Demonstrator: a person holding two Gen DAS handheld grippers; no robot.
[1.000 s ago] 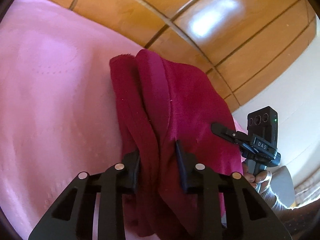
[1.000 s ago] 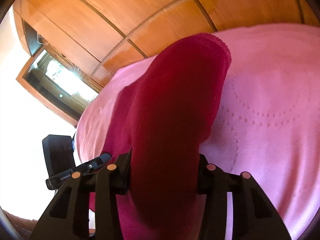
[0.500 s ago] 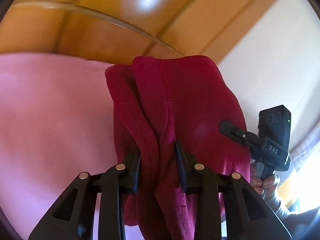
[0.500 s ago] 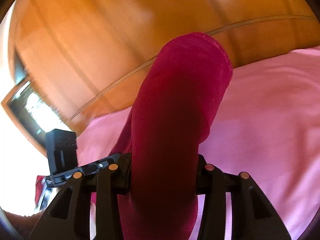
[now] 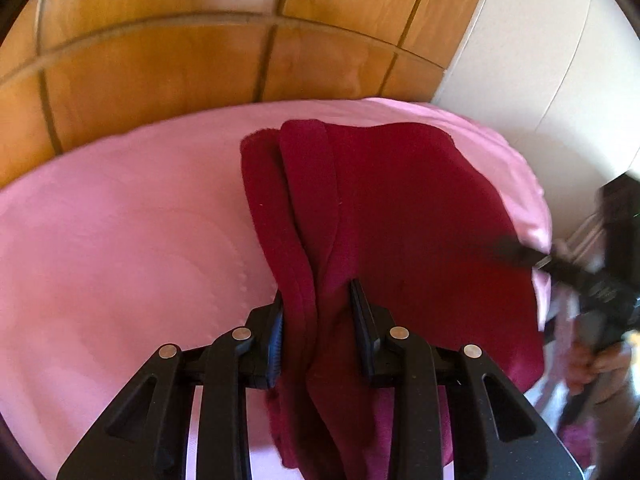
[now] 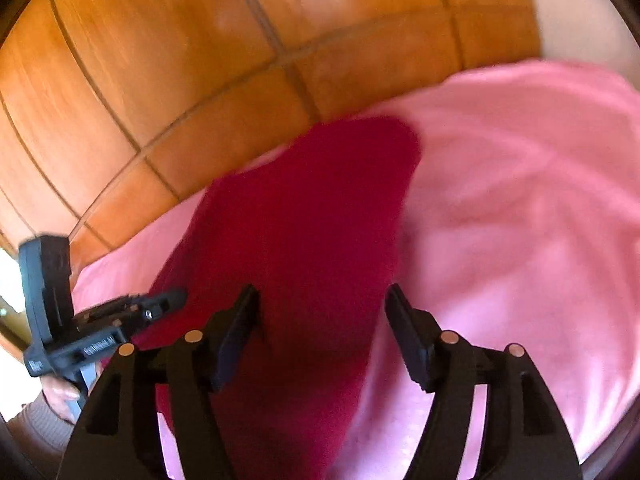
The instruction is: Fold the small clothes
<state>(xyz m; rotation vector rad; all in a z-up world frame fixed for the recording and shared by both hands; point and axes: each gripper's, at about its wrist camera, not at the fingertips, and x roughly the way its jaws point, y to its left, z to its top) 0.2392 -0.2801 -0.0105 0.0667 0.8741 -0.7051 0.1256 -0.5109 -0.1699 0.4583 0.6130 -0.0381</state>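
A wood-panelled wall (image 5: 168,76) backs a bed under a pink sheet (image 5: 120,248), with a pale wall at the right in the left wrist view. The task's thing, a dark red garment (image 5: 400,216), lies draped over the sheet toward its far edge by the panelling, its bulk reaching back to both grippers. The left gripper (image 5: 316,320) pinches a bunched fold of the garment between its jaws, the cloth hanging below them; this grip probably anchors one end so the piece can be laid out or doubled over. The right gripper (image 6: 322,320) has its jaws opening: the garment (image 6: 312,216) runs between them, the left pad beside the cloth and the right pad standing clear of it, so that end appears to be in the act of release onto the sheet (image 6: 520,208). In the left wrist view the right gripper (image 5: 516,252) shows blurred at the right edge of the garment, with a hand (image 5: 588,364) on its handle; in the right wrist view the left gripper (image 6: 132,308) shows at the garment's left side. Both views are motion-blurred, so finer folds cannot be read.
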